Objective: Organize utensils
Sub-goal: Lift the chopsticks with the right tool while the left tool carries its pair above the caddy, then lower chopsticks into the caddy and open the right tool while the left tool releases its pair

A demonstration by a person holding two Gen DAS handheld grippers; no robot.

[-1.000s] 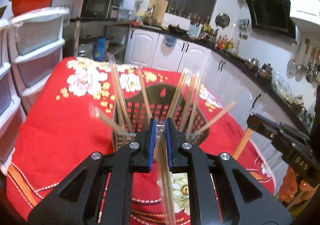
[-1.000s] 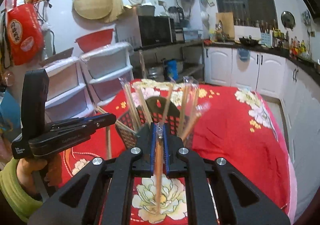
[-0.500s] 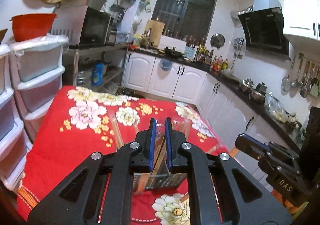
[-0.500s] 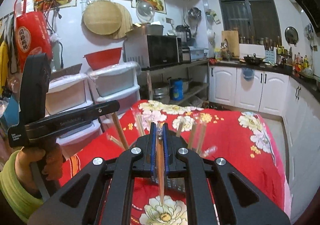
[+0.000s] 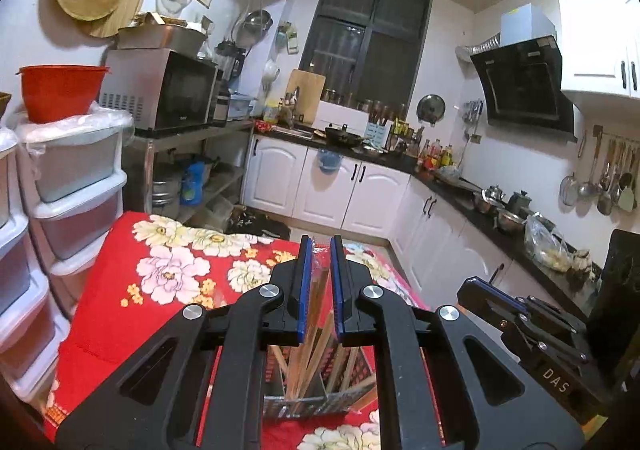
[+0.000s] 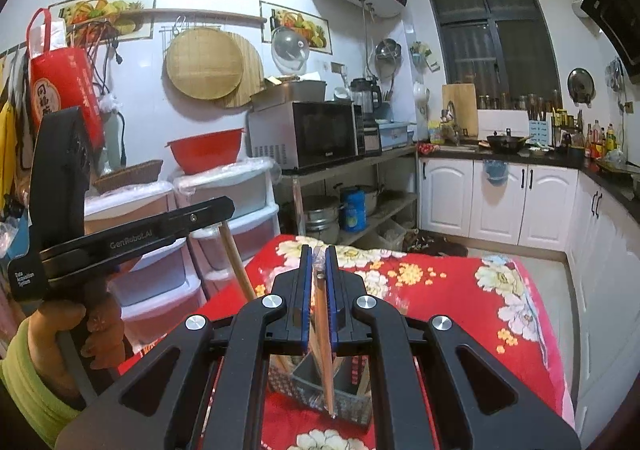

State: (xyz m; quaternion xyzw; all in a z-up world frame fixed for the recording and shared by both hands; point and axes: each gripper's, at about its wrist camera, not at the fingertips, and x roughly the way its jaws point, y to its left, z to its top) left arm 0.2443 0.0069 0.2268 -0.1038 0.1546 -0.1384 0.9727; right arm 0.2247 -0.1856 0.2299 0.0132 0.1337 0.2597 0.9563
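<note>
In the left wrist view, the left gripper [image 5: 318,282] is seen at the lower centre of the frame, its blue-lined jaws clamped on a wrapped chopstick pair [image 5: 317,302]. The sticks are slim, straight and light brown wood, sheathed in clear, crinkled plastic whose tip pokes out above the jaws. Below the jaws, at the bottom centre, a chopstick basket [image 5: 320,406] is seen on the red floral tablecloth [image 5: 120,314]; it is dark, perforated plastic with a grid texture, and further wooden sticks stand in it, leaning at different angles. The right gripper [image 5: 476,290], black with a blue edge, is seen at the right edge.

In the right wrist view, the right gripper [image 6: 316,278] is likewise closed on a second wrapped pair [image 6: 322,330] of pale wood, held nearly upright, its lower end reaching down to the basket [image 6: 340,402] at the bottom centre; whether the end touches the basket cannot be told. At the left of that frame, the left gripper [image 6: 224,208] is held by a hand [image 6: 68,342] in a green sleeve [image 6: 28,390], and a wooden stick [image 6: 238,262] hangs slanted from its tip.

The cloth looks soft and quilted, printed with pink and white flowers.
</note>
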